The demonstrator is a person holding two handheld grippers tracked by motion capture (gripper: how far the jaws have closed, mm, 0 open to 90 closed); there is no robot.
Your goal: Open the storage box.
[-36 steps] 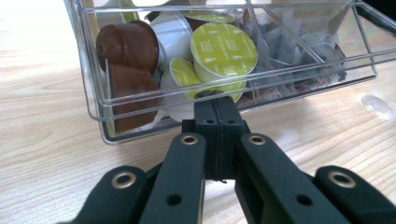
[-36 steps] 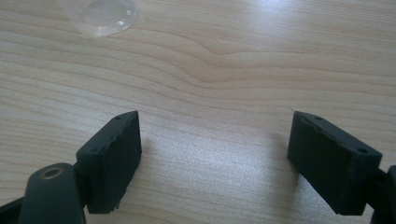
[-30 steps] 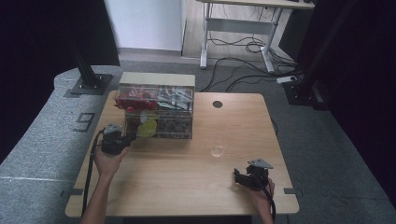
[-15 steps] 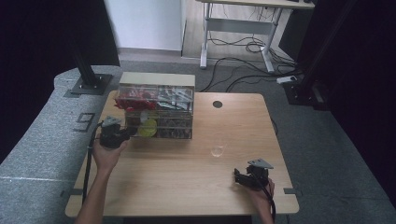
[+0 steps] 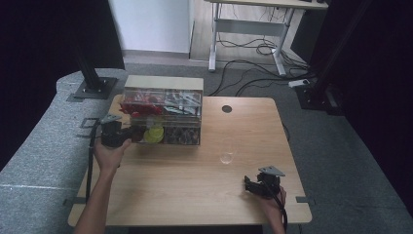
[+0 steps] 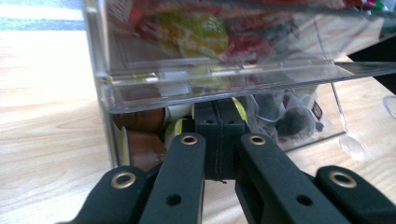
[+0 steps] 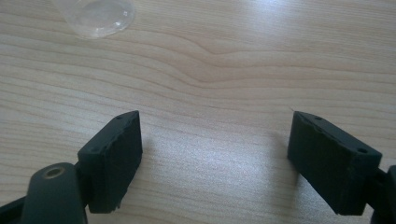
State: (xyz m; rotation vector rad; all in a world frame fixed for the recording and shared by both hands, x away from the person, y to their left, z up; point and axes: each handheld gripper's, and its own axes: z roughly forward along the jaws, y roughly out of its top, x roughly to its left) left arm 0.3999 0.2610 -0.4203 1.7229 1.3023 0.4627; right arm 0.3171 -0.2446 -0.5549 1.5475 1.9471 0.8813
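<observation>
**Left jaws closed under the flap of the clear organiser; right jaws idle**

Seen from above, the clear acrylic organiser (image 5: 163,111) stands at the far left of the counter (image 5: 195,185), with red packets in its upper tier and capsules and dark sachets below. I hold the left gripper (image 5: 127,136) at the near left face of the box. In the left gripper view its jaws are pressed fully together with nothing between them, their tips tucked just beneath the hinged front flap (image 6: 224,79), which stands tilted outward. The brown capsules (image 6: 140,140) sit just behind the tips.

I judge the flap to be stiff, light, smooth and slippery; it is best worked from under its free lower edge, near the middle, so it swings evenly on its hinge. The box itself looks light enough to slide if I push level. The capsules look small, rigid and easily dented; I would take one across its ribbed wall.

The right gripper (image 5: 253,186) rests at the near right, jaws spread wide and empty over bare wood, with a clear glass (image 5: 227,150) standing farther off
</observation>
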